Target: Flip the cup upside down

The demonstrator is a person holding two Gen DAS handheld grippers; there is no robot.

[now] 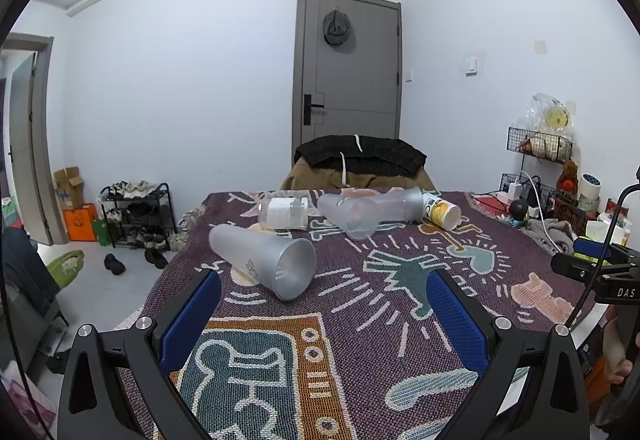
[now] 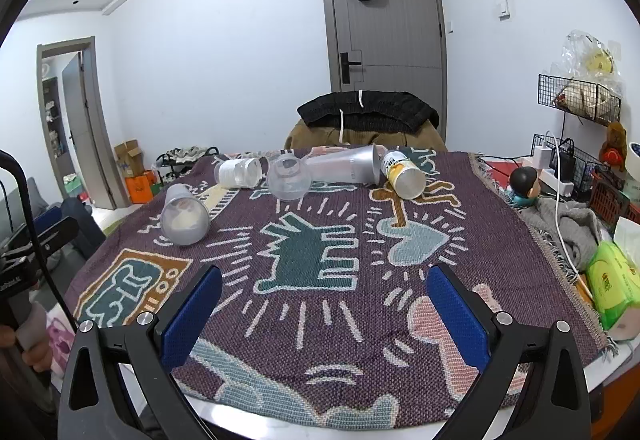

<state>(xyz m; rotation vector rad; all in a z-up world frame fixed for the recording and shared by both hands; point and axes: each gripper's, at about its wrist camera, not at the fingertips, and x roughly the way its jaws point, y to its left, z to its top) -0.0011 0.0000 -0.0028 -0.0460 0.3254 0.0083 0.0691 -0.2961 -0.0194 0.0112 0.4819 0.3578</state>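
Left gripper spread wide, holding nothing; right gripper likewise. Nearest frosted cup lies on its side on the patterned tablecloth, mouth toward the left gripper. Four more cups lie toppled beyond.

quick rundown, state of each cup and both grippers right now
frosted grey cup: on its side, mouth toward camera
clear ribbed cup: on its side
clear small cup: on its side
tall frosted cup: lying flat
yellow-label cup: on its side
left gripper: open, empty
right gripper: open, empty
grey door: closed
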